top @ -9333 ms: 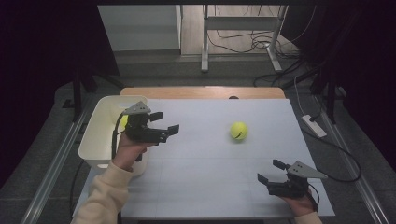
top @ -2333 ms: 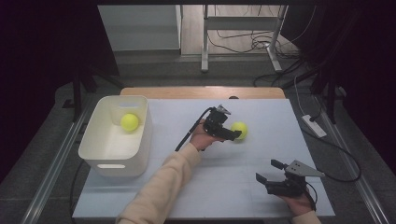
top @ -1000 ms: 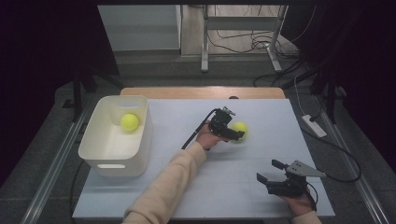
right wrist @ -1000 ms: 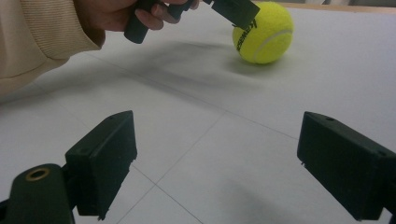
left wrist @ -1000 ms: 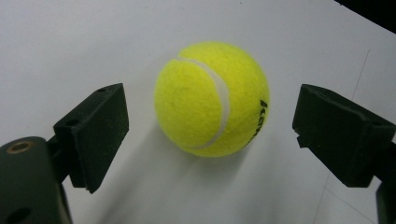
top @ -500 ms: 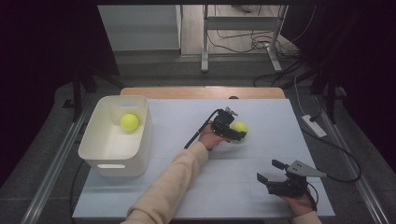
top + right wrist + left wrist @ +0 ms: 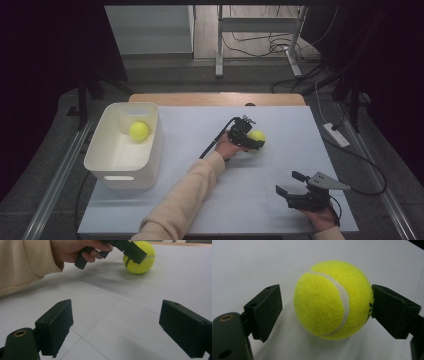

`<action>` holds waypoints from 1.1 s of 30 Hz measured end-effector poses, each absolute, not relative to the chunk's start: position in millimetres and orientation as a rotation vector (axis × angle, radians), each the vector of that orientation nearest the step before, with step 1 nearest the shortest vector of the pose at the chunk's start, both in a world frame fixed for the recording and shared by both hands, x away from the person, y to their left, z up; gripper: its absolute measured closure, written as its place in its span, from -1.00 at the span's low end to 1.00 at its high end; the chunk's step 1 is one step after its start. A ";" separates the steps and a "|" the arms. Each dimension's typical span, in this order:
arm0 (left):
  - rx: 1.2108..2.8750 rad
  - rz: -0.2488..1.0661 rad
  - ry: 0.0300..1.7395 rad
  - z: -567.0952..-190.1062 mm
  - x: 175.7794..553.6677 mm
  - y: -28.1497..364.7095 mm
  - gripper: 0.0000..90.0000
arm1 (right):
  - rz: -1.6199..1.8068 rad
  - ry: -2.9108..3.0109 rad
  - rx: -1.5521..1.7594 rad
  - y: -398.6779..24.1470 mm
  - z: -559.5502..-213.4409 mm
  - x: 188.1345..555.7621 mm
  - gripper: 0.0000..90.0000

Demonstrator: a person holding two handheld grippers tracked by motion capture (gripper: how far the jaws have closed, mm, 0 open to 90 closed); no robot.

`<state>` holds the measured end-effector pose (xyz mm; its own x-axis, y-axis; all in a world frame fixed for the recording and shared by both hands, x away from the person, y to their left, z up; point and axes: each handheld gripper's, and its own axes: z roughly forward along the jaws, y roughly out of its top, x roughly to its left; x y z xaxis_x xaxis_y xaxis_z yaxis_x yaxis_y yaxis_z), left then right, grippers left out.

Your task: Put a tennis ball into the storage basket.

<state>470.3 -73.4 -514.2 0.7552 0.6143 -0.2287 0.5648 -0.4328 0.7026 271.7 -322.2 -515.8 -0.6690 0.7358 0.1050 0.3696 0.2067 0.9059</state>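
Started big with the white worktop [image 7: 200, 125], wide and mostly bare, then the white bin [image 7: 150, 155] over at its left edge with one tennis ball [image 7: 138, 130] already lying inside. Spotted the left gripper [image 7: 254, 141] reached out past the middle of the worktop, set down around the second tennis ball [image 7: 332, 300], sitting on the surface well apart from the bin. Had just been closing those fingers [image 7: 265, 310] with the ball between them, but hadn't clamped it yet: touched the felt on one side, left a clear gap on the other. Parked the right gripper [image 7: 289, 183] near the front right edge, fingers spread wide around nothing at all. Plenty to go wrong from there, I'd guess. Could have shoved the ball sideways and set it rolling by closing lopsided like that, one finger already pushing and the other not there to stop it. Could also have squirted it out the front by pinching off-centre, round and fuzzy as it was. Might have dropped it short of the bin too, given a weak grip and a long carry across the worktop.
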 end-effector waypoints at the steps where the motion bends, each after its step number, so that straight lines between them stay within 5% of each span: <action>1: 2.136 0.077 0.879 -514.3 470.3 -73.7 -0.65 | 1.447 2.140 1.035 -322.6 -515.6 271.5 -0.73; 4: 2.121 0.058 0.875 -512.7 469.9 -74.6 -0.42 | 1.446 2.140 1.037 -323.1 -515.6 271.5 -0.73; 33: 2.088 0.067 0.824 -483.9 454.0 -55.7 -0.39 | 1.433 2.135 1.030 -322.3 -515.0 270.1 -0.73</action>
<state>454.0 -55.7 -483.9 0.7799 0.5775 -0.2411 0.5306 -0.4059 0.7441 270.1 -322.3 -515.0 -0.6648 0.7413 0.0921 0.3660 0.2158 0.9052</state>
